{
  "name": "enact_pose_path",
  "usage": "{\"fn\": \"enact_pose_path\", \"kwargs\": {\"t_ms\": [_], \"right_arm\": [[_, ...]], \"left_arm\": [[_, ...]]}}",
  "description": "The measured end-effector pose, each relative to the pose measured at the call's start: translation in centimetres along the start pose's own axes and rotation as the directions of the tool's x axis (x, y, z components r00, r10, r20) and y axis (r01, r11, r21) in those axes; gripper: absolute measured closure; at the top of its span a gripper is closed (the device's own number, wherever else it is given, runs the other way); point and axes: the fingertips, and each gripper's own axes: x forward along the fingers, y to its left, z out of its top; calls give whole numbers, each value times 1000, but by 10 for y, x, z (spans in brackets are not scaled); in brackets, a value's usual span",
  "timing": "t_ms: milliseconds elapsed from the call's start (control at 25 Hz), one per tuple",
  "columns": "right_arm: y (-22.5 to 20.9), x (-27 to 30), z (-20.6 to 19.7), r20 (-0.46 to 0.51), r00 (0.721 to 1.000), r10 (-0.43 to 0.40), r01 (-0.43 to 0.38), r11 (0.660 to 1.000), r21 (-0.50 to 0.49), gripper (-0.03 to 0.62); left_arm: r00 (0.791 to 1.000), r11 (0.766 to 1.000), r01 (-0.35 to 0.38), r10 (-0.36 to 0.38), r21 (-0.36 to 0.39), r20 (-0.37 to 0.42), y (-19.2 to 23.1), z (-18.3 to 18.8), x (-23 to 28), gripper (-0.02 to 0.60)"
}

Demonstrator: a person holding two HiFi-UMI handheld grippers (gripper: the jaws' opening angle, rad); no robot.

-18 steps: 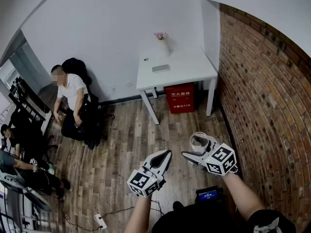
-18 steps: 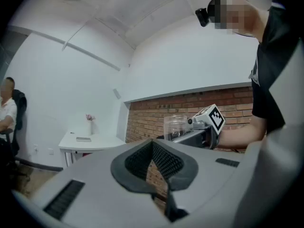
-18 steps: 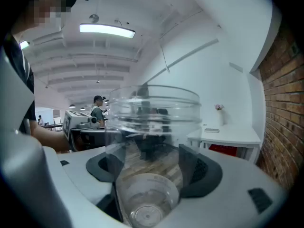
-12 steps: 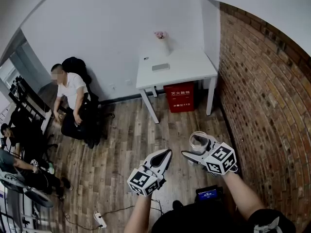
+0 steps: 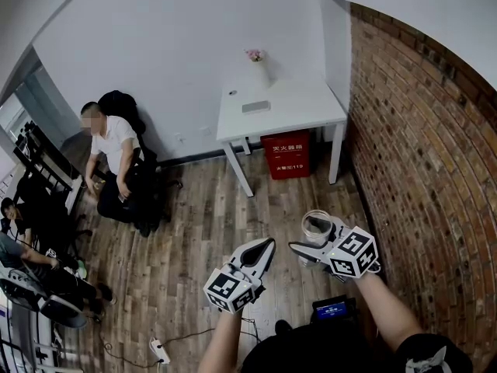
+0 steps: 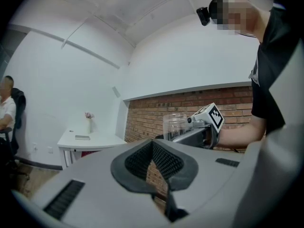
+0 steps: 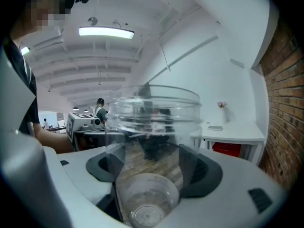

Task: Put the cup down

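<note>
The clear ribbed plastic cup [image 5: 317, 225] is clamped upright between the pads of the right gripper [image 5: 313, 236], lower right of centre in the head view, in mid-air over the wood-plank floor [image 5: 194, 231]. The left gripper [image 5: 264, 249] is pinched closed on nothing. The small white table [image 5: 311, 109] at upper centre is well apart, so the cup is probably best kept level and only let go once its base is seated.

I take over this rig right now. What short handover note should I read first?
Left tongs: shut, empty.
Right tongs: shut on the clear cup, upright, in the air above the wooden floor.
Done: the cup is in the grip.
Left: put it down and open the tongs. The white table ahead looks a likely place; it is not yet reached.
</note>
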Motion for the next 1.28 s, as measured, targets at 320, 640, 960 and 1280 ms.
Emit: {"fn": "enact_pose_path", "kwargs": {"t_ms": [320,640,960,1280], "right_arm": [[-3,-4,1,11,1000,14,-14,1000,21,230],[-9,-12,-4,5,1000,26,-26,999,28,230],[-47,-33,-13,17,1000,8,-9,997,74,230],[-89,-46,-28,21,1000,-7,4,989,147,230]], "left_arm": [[1000,1000,1,-1,-6,-15,-1,-5,3,573],[1000,1000,-18,18,-24,-19,0,-9,11,573],[999,999,-20,19,-33,-33,-11,-15,41,573],[996,997,-80,79,-19,-52,-3,-20,59,572]]}}
